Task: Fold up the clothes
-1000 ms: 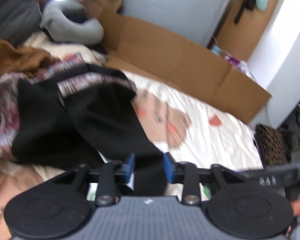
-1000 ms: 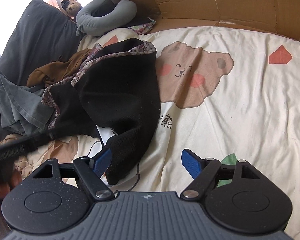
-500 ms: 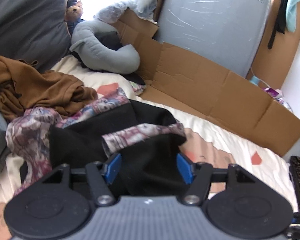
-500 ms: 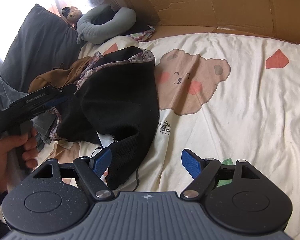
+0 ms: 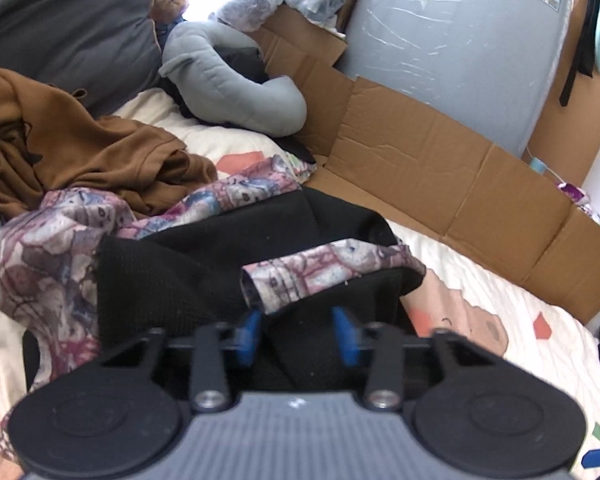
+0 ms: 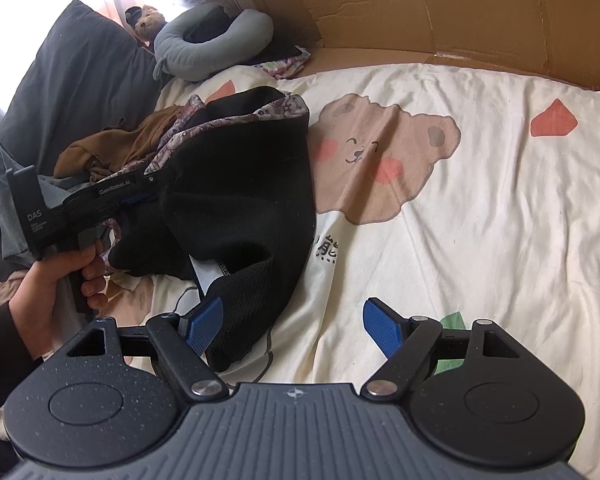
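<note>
Bed [image 6: 480, 208]: cream bear-print sheet, right two-thirds bare and open. Flattened cardboard [image 6: 460, 12] runs along the far edge, dark pillow [image 6: 72, 92] at the left end with a grey U-cushion [image 6: 204, 52] beside it.

Clothes heap sits on the bed's left side. Black garment [image 6: 252, 184] with a floral lining [image 5: 324, 272] lies on top, crumpled, long axis running from the far pillow end toward the near edge; the near end tapers to a tip just beside the right gripper's left finger. Brown garment [image 5: 80, 152] is bunched behind it toward the pillow, well apart from both grippers.

Left hand [image 6: 56, 284]: wrapped on the handle of the left gripper [image 5: 296, 334], which points down and forward into the heap from the left. Jaws closing, black fabric between them; from the left wrist view the pads show a gap and are not yet pressing.

Right gripper [image 6: 292, 326]: tilted down at the near edge of the bed, jaws wide apart, holding nothing. Only bare sheet and the garment's tip lie between its fingers.
</note>
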A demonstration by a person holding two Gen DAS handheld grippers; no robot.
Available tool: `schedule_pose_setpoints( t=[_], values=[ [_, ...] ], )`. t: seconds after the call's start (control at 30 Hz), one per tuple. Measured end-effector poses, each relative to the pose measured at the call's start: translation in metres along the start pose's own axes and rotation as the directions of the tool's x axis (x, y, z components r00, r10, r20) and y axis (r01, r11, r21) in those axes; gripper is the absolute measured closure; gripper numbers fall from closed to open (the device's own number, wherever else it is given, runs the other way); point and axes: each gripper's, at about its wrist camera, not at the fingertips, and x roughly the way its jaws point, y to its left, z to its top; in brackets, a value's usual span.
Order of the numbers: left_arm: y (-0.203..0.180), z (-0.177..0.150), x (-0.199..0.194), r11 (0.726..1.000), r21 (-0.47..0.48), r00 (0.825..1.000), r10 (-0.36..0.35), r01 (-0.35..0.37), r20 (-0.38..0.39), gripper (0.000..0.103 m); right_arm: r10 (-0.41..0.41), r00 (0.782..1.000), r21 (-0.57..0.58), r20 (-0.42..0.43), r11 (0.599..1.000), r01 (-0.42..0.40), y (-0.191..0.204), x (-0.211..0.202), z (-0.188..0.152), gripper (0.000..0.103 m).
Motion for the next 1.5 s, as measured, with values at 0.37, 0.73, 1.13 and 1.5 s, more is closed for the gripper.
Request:
schedule_pose_setpoints(
  t=[0.37, 0.73, 1.13, 1.5],
  values=[
    [-0.027, -0.011, -0.030, 0.999, 0.017, 0.999, -0.041, 0.040, 0.031, 0.100, 0.008, 1.000, -0.002, 0.018, 1.000, -0.008, 0.002, -0.003, 0.003, 0.022],
    [-0.071, -0.038, -0.055, 0.975, 0.007, 0.974, -0.220, 0.221, -0.059, 0.101, 0.071, 0.997, 0.037, 0.037, 0.997, -0.072, 0.001, -0.009, 0.009, 0.027],
    [-0.116, -0.071, -0.057, 0.935, 0.033, 0.925, -0.343, 0.353, -0.164, 0.101, 0.178, 0.984, 0.213, 0.018, 0.961, -0.178, -0.013, 0.001, 0.010, 0.043],
    [-0.149, -0.097, -0.062, 0.895, 0.048, 0.878, -0.424, 0.444, -0.223, 0.101, 0.228, 0.974, 0.409, -0.020, 0.890, -0.200, -0.035, 0.018, -0.002, 0.076]
  ],
)
